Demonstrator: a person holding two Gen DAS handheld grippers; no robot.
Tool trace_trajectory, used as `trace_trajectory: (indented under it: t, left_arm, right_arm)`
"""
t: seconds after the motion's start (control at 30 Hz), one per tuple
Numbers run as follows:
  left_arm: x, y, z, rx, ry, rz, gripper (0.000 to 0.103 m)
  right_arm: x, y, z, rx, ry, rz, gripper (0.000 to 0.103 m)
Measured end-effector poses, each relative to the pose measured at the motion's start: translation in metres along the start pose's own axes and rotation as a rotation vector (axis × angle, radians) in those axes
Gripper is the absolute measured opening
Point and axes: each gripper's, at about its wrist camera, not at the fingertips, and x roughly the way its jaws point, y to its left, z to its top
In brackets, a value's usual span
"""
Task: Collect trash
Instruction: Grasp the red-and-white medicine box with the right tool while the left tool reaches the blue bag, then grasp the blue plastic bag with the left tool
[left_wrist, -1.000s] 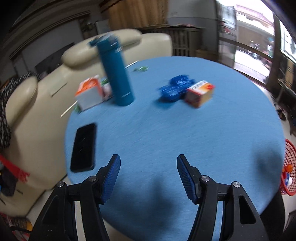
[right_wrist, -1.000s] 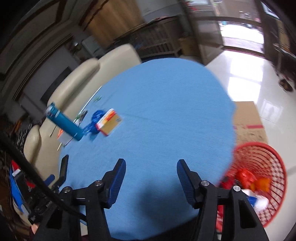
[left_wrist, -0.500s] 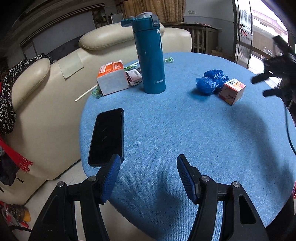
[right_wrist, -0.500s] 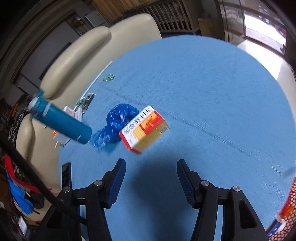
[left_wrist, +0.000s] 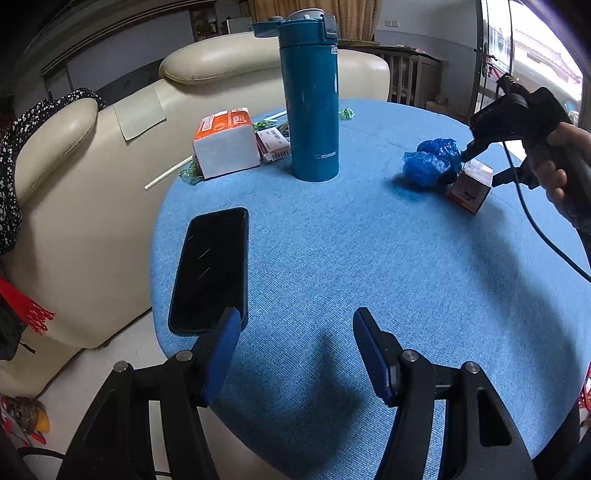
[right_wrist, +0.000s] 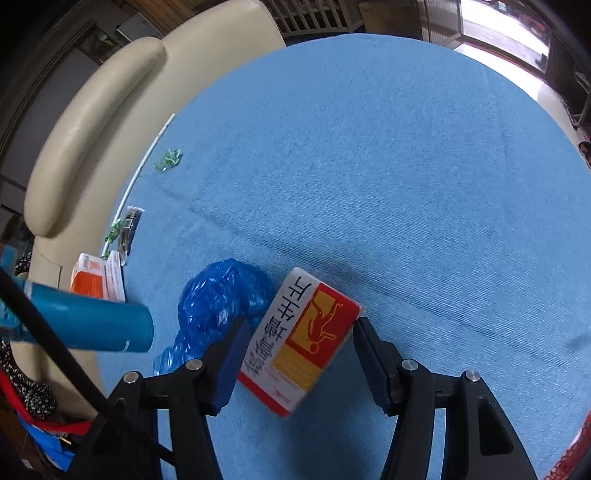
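A red, yellow and white carton (right_wrist: 301, 338) lies on the round blue table (right_wrist: 388, 166), between the open jaws of my right gripper (right_wrist: 297, 328); the pads look apart from its sides. A crumpled blue plastic bag (right_wrist: 218, 295) lies just left of it. In the left wrist view the carton (left_wrist: 471, 184) and the bag (left_wrist: 430, 164) sit far right, with the right gripper (left_wrist: 484, 162) over them. My left gripper (left_wrist: 295, 326) is open and empty above the table's near part. An orange and white carton (left_wrist: 225, 142), wrappers (left_wrist: 273, 142) and a white straw (left_wrist: 168, 173) lie at the far left edge.
A tall teal flask (left_wrist: 312, 99) stands at the back middle. A black phone (left_wrist: 210, 269) lies near the left edge, by my left finger. A cream sofa (left_wrist: 92, 155) wraps the table's left side. A red basket's rim (right_wrist: 570, 458) shows at bottom right.
My right gripper has moved down and in, so the red and yellow carton now sits between its jaws. My left gripper has moved closer to the table and the phone.
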Motion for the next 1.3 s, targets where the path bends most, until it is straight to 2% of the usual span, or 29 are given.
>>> trace_trajectory:
  t: [0.2, 0.3, 0.43, 0.53, 0.63, 0.77, 0.9, 1.07, 1.2, 1.3]
  left_arm:
    - [0.002, -0.003, 0.003, 0.005, 0.006, -0.007, 0.064]
    - [0.001, -0.008, 0.008, 0.011, 0.001, -0.019, 0.064]
    - [-0.002, -0.015, 0.024, 0.029, -0.021, -0.037, 0.064]
    - [-0.002, -0.025, 0.041, 0.049, -0.041, -0.058, 0.065]
    - [0.003, -0.041, 0.064, 0.077, -0.057, -0.091, 0.071]
    - [0.022, -0.063, 0.102, 0.070, -0.044, -0.176, 0.071]
    - [0.048, -0.085, 0.134, 0.034, -0.009, -0.227, 0.073]
    - [0.087, -0.116, 0.171, -0.001, 0.035, -0.235, 0.073]
    - [0.107, -0.136, 0.187, 0.013, 0.039, -0.207, 0.073]
    - [0.126, -0.147, 0.194, 0.028, 0.072, -0.206, 0.073]
  right_arm:
    - [0.016, 0.013, -0.001, -0.046, 0.008, -0.065, 0.064]
    - [0.016, 0.012, -0.006, -0.083, -0.013, -0.065, 0.064]
    - [0.009, 0.009, -0.017, -0.152, -0.037, -0.060, 0.058]
    - [-0.002, -0.007, -0.027, -0.147, -0.032, -0.007, 0.057]
    - [-0.017, -0.025, -0.039, -0.147, -0.036, 0.032, 0.057]
    - [-0.038, -0.043, -0.060, -0.169, -0.032, 0.078, 0.057]
    - [-0.058, -0.068, -0.083, -0.201, -0.051, 0.096, 0.057]
    - [-0.071, -0.095, -0.108, -0.222, -0.083, 0.116, 0.057]
    - [-0.082, -0.111, -0.121, -0.258, -0.135, 0.124, 0.057]
    - [-0.089, -0.119, -0.127, -0.277, -0.168, 0.141, 0.057]
